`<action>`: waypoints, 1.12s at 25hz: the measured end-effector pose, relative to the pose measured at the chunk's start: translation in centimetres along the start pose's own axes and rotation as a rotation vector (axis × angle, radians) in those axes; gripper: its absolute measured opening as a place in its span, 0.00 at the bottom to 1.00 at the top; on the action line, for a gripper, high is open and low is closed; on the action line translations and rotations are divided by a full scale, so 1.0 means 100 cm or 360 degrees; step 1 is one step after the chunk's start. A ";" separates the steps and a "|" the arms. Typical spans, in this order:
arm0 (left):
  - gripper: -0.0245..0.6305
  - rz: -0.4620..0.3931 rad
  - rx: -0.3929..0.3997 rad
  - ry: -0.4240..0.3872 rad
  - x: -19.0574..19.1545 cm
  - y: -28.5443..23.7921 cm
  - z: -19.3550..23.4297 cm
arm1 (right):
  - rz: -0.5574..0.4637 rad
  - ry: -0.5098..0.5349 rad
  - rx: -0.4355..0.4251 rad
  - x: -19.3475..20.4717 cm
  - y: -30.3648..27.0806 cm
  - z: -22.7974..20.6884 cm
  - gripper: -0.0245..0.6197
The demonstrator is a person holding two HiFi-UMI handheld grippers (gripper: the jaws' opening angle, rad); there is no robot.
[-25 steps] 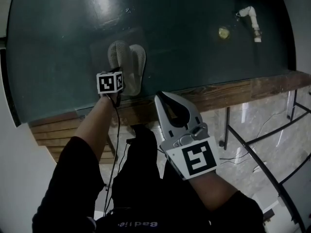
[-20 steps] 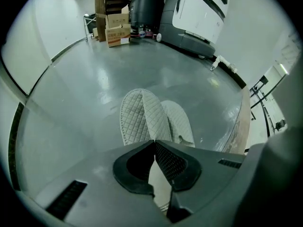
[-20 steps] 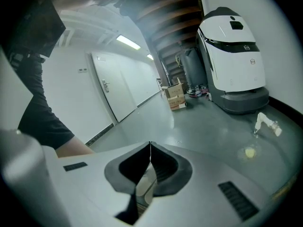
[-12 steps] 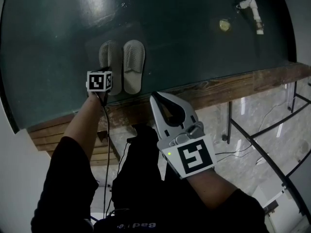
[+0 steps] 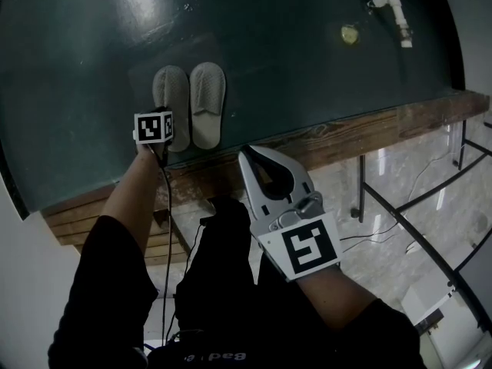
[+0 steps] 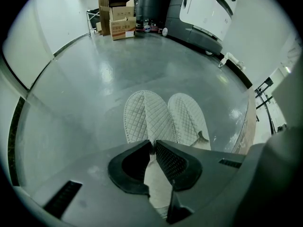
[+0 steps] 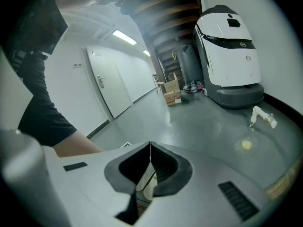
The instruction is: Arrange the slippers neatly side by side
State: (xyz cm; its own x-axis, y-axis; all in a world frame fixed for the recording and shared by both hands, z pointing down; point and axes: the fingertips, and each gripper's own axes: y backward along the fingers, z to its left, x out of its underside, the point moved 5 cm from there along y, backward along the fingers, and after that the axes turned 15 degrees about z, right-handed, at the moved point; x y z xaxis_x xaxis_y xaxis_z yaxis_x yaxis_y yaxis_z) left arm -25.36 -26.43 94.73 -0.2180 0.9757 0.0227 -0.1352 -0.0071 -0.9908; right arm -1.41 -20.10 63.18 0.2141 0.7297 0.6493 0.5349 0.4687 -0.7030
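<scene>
**View along my right gripper (image 7: 150, 148).** Its two jaws are closed, the tips touching, with nothing held between them. Through the opening behind the tips a pale shape (image 7: 147, 181) shows below; I cannot identify it. Left of the jaws is a bare forearm (image 7: 71, 145) under a black sleeve (image 7: 40, 103). Ahead lie a glossy grey floor (image 7: 199, 122) and, far off, cardboard boxes (image 7: 171, 91). A closed white door (image 7: 106, 86) stands ahead to the left. Ahead to the right is a white machine (image 7: 229, 46) on a dark base. Nearer me on that side, a white pipe fitting (image 7: 262, 117) and a small yellow disc (image 7: 246, 145) lie apart on the floor.
</scene>
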 end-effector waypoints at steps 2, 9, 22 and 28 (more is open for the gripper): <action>0.07 -0.0008 -0.0004 0.0013 0.001 0.005 0.001 | -0.0001 0.0014 0.0002 -0.004 0.004 0.003 0.04; 0.07 -0.0046 0.0075 0.0070 0.011 0.034 -0.008 | 0.0007 0.0086 0.0001 -0.023 0.030 0.023 0.04; 0.07 -0.0261 0.0362 0.0035 0.087 0.217 -0.063 | 0.0030 0.0187 -0.0004 -0.077 0.120 0.099 0.04; 0.07 -0.0550 0.0539 -0.0027 0.142 0.348 -0.095 | -0.0043 0.0230 -0.0003 -0.090 0.194 0.156 0.04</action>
State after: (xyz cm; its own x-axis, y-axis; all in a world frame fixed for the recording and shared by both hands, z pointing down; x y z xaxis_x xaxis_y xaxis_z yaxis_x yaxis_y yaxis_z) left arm -24.04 -10.72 59.28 -0.1202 0.9297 0.3481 -0.5093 0.2433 -0.8255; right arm -5.72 -9.81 39.13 0.3148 0.6374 0.7033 0.5435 0.4864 -0.6841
